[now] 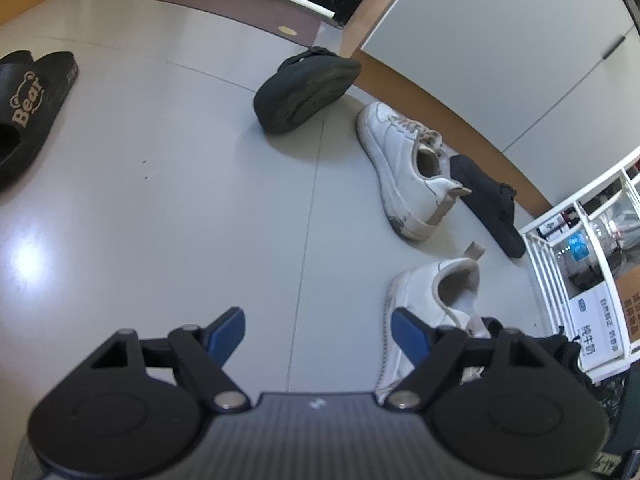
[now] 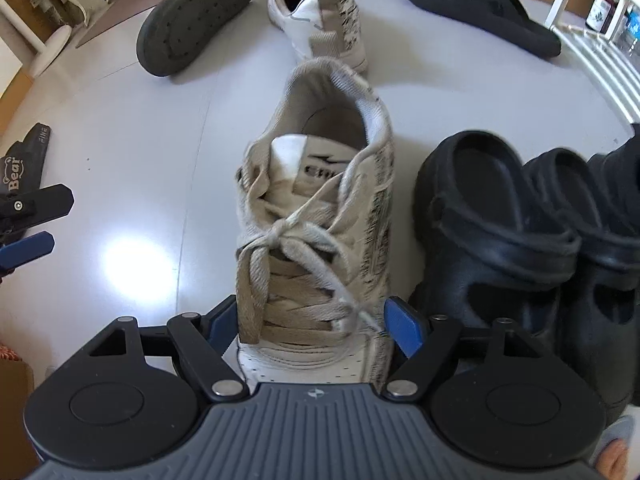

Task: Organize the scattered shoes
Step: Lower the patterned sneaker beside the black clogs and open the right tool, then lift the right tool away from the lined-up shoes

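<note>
My right gripper (image 2: 312,324) is shut on the white sneaker (image 2: 316,208), its blue pads pressing on both sides of the laced forefoot, heel pointing away. The matching white sneaker (image 2: 320,20) stands farther off on the grey floor. In the left wrist view this pair shows as a near sneaker (image 1: 432,300) and a far sneaker (image 1: 404,168). My left gripper (image 1: 318,330) hangs open over bare floor, nothing between its fingers, just left of the near sneaker.
A pair of black clogs (image 2: 500,232) sits right beside the held sneaker. A dark shoe (image 1: 304,88) lies tipped, sole showing. A black slipper (image 1: 488,200) lies by the wall. Black "Bear" slippers (image 1: 28,108) are at left. A white rack (image 1: 568,280) stands at right.
</note>
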Demonstrator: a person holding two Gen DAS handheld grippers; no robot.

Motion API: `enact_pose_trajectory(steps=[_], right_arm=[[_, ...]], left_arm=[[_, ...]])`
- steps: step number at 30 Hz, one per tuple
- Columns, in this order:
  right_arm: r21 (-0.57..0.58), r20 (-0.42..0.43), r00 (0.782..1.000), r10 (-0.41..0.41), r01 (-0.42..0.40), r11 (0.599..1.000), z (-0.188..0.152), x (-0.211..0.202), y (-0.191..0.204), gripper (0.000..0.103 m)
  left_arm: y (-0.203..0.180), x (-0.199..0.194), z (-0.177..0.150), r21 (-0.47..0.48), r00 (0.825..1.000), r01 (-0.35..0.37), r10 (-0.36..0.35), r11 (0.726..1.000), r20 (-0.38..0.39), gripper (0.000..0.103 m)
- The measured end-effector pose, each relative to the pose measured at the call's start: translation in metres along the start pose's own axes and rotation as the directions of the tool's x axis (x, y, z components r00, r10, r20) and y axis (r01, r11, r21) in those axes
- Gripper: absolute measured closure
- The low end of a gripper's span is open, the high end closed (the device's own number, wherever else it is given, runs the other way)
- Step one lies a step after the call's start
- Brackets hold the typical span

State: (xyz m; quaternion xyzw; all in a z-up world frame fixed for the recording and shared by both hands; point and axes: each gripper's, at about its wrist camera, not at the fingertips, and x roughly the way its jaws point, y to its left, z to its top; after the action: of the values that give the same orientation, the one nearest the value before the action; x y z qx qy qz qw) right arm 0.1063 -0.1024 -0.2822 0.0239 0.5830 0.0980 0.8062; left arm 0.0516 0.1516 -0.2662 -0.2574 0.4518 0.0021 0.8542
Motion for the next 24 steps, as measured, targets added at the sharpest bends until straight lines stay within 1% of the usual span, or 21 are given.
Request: enact_pose_trajectory(steps=[5, 9, 14, 16, 20, 22, 24], right_arm=[[-0.031, -0.021, 1.0, -0.012, 0.012, 0.999, 0.004, -0.013, -0.006, 0.022], [-0.089, -0.033, 0.999, -0.016, 0.013, 0.996, 0.003, -0.035, -0.008, 0.022], [-0.151, -0.039, 0.999, -0.017, 0.011, 0.988, 0.01, -0.055, -0.013, 0.022], [-0.187, -0.055, 0.998, -0.011, 0.001, 0.982, 0.011, -0.065, -0.016, 0.022], [-0.248, -0.072, 0.997, -0.01, -0.008, 0.969, 0.01, -0.085, -0.028, 0.022], [-0.257, -0.073, 0.997, -0.006, -0.013, 0.966, 0.011, -0.094, -0.034, 0.022], [-0.264, -0.079, 0.997, -0.003, -0.018, 0.964, 0.013, -0.101, -0.039, 0.022]], left_arm=[[-0.003, 0.002, 0.001, 0.0, 1.0, 0.015, -0.015, 1.0, 0.0, 0.021], [-0.004, 0.002, 0.002, -0.006, 1.0, 0.026, -0.026, 1.0, 0.004, 0.021], [-0.003, 0.002, 0.003, -0.019, 0.999, 0.038, -0.037, 0.999, 0.015, 0.021], [-0.004, 0.001, 0.003, -0.019, 0.999, 0.044, -0.044, 0.999, 0.018, 0.021], [-0.004, 0.002, 0.003, -0.016, 0.999, 0.04, -0.04, 0.999, 0.017, 0.021], [-0.005, 0.003, 0.004, -0.021, 1.0, 0.019, -0.019, 1.0, 0.018, 0.021], [-0.007, 0.003, 0.006, -0.02, 1.0, 0.018, -0.017, 1.0, 0.025, 0.02]])
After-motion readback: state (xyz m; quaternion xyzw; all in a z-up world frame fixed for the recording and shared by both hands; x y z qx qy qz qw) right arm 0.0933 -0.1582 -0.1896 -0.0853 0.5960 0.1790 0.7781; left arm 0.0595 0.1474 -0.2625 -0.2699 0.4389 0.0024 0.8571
